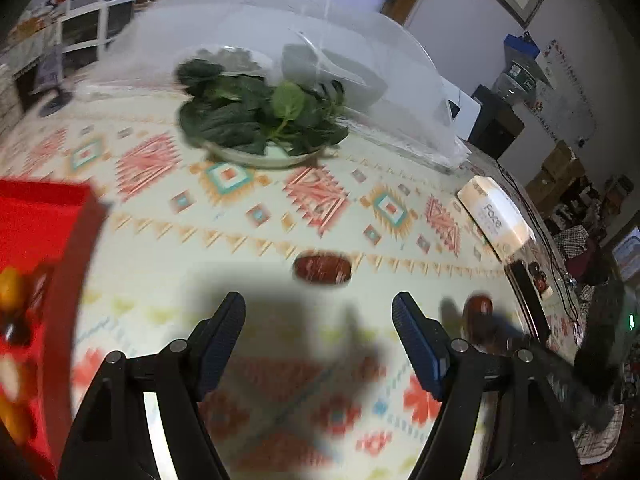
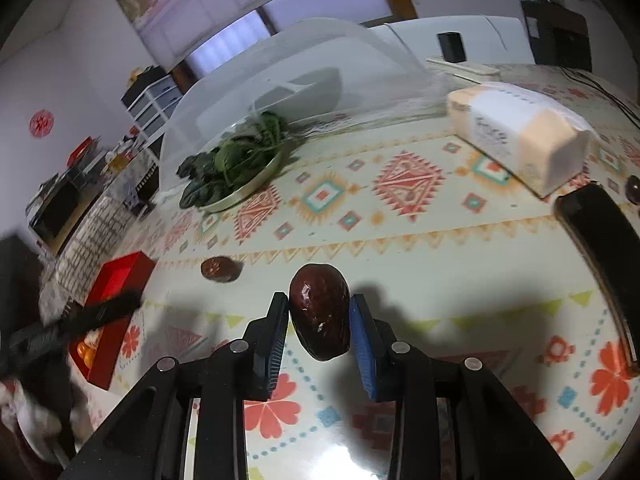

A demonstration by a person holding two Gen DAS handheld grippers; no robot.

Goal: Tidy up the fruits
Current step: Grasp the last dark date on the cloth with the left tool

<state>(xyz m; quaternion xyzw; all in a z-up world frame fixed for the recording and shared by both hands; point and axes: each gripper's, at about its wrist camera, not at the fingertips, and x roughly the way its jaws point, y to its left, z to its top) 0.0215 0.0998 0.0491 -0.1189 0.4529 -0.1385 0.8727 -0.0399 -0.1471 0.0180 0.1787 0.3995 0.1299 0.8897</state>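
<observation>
My right gripper point(image 2: 319, 307) is shut on a dark red date point(image 2: 320, 310) and holds it above the patterned tablecloth. A second date point(image 2: 219, 269) lies on the cloth to the left; in the left wrist view this date point(image 1: 322, 268) lies just ahead of my left gripper point(image 1: 319, 311), which is open and empty. The held date point(image 1: 478, 309) and the right gripper show blurred at the right. A red box point(image 1: 44, 236) with orange fruits stands at the left edge; in the right wrist view the box point(image 2: 116, 284) is at the lower left.
A plate of green leaves point(image 1: 260, 120) sits mid-table beside a clear mesh food cover point(image 1: 360, 52). A tissue pack point(image 2: 520, 136) lies at the right, with a black phone point(image 2: 604, 248) near the table edge. The left gripper's arm point(image 2: 72, 324) crosses the box.
</observation>
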